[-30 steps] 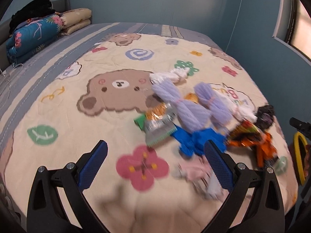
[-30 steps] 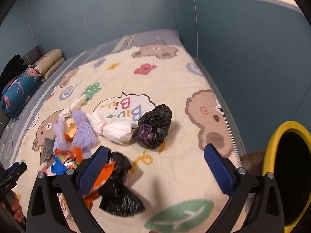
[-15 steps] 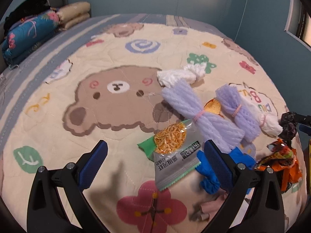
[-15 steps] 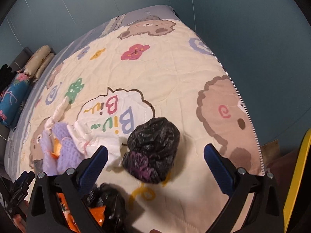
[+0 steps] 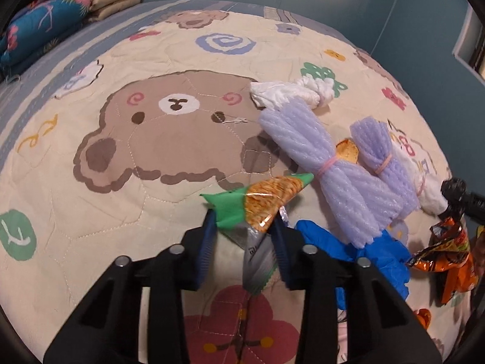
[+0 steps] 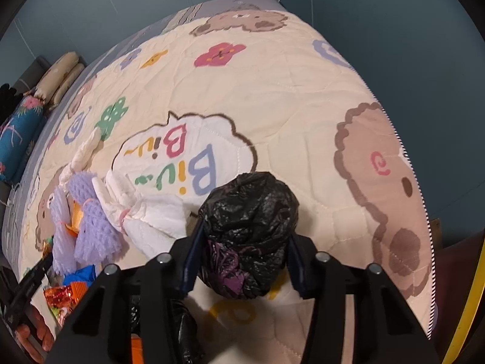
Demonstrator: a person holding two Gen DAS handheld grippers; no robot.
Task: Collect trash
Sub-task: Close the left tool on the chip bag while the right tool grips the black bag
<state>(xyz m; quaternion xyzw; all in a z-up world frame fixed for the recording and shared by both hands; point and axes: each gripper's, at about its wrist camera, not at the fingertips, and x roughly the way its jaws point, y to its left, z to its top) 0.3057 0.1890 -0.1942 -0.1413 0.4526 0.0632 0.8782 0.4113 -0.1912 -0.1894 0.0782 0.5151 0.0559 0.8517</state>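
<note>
**Both grippers closing on trash at once**

On the left, the left gripper (image 5: 244, 227) has just been closing its jaws, and they now pinch the snack packet (image 5: 263, 203), which buckles up off the quilt (image 5: 121, 197). Its silver tail hangs below the pads. Just right of it lie the blue glove (image 5: 369, 251), two purple foam bundles (image 5: 333, 176) and an orange wrapper (image 5: 448, 254), all waiting.

Further right, the right gripper (image 6: 242, 257) has likewise been closing around the black bag (image 6: 248, 230). The pads seem to touch its sides, though how firmly is hard to judge from here.

To finish well, squeeze fully before lifting; the bag is soft and could slip. Raise both straight up so the glove and the white bundle (image 6: 151, 218) stay put, then carry toward the yellow rim (image 6: 473, 303) at far right, probably the bin.
</note>
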